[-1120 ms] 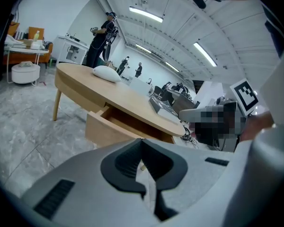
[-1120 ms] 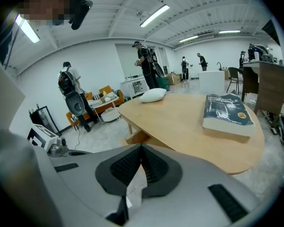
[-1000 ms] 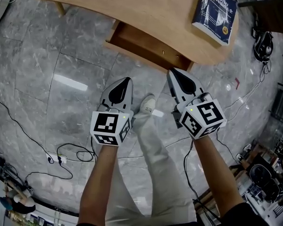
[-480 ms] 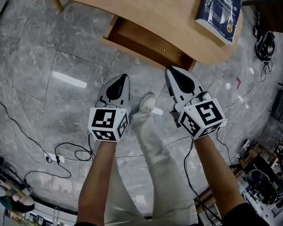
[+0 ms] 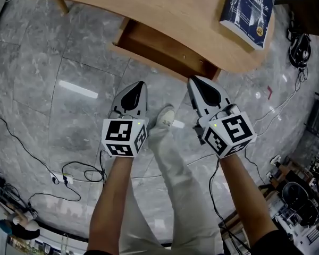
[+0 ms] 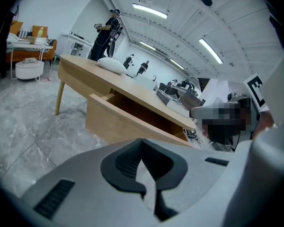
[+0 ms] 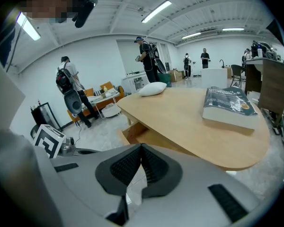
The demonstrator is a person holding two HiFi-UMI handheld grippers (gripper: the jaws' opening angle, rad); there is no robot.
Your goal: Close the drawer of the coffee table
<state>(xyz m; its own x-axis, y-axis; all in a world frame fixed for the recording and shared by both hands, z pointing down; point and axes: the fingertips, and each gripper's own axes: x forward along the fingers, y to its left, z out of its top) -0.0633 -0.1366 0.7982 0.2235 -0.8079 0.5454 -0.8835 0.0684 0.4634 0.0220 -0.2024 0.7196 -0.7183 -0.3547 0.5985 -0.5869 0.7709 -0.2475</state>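
Crept slightly up-frame toward the drawer (image 5: pixel 149 47) with the left gripper (image 5: pixel 141 85) over the last second. Kept the right gripper (image 5: pixel 193 81) almost in place. No change to the drawer itself.

Both pairs of fingers pressed together and pinching nothing. Plain on the left fingers (image 6: pixel 125 162) and the right fingers (image 7: pixel 128 167), with only floor and furniture beyond them.

Drawer hanging open at upper centre of the head view, pulled out from under the near edge of the table (image 5: pixel 175 9), front panel toward the grippers. Nothing visible in the part of the inside on show. Book (image 5: pixel 248 12) at upper right on the tabletop, well apart from the drawer.

Judged to be in the approach step: no contact yet, left tip below the middle of the front panel, right tip near its right end.

Next, probably: lower the closed tips to the panel, set them against its face near the middle or evenly to either side, then push straight in along the slide until flush. Pushing at one end only could skew and jam it.
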